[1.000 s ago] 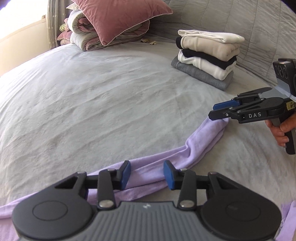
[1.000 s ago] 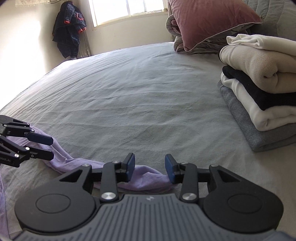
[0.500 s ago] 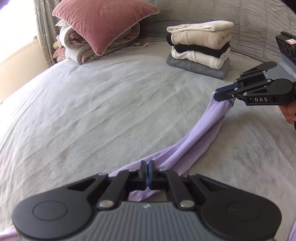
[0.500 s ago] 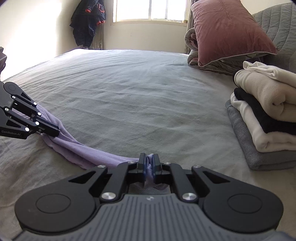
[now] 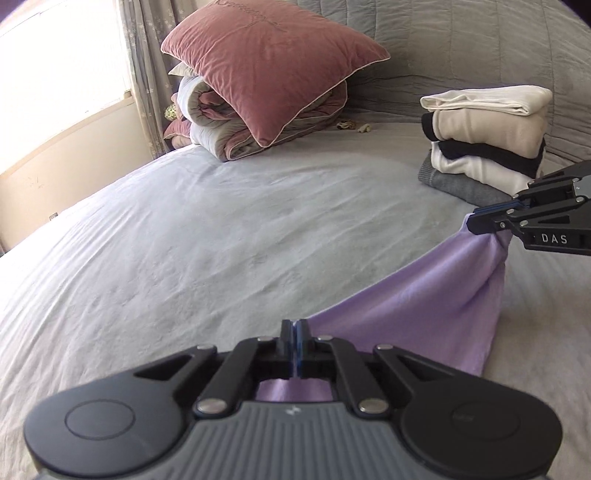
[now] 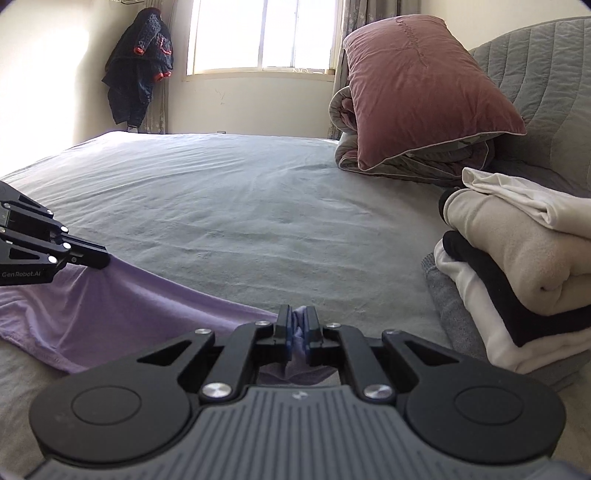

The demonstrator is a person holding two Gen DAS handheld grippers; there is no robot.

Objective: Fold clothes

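A lilac garment (image 5: 436,295) hangs stretched between my two grippers above the grey bed (image 5: 207,236). My left gripper (image 5: 294,334) is shut on one end of its upper edge. In the left wrist view the right gripper (image 5: 474,221) pinches the other end at the right, and the cloth drapes down from that edge. In the right wrist view my right gripper (image 6: 297,326) is shut on a bunched fold of the lilac garment (image 6: 110,302), while the left gripper (image 6: 101,260) holds its far end at the left.
A stack of folded clothes (image 5: 487,144) in white, cream, black and grey sits at the right by the quilted headboard (image 5: 461,48). A pink pillow (image 5: 273,62) rests on a rolled duvet (image 5: 229,125) at the back. A dark jacket (image 6: 140,74) hangs beside the window (image 6: 262,35).
Both grippers closed from open onto the lilac garment, then lifted it off the bed. The cloth now hangs as a spread sheet instead of lying as a bunched strip.
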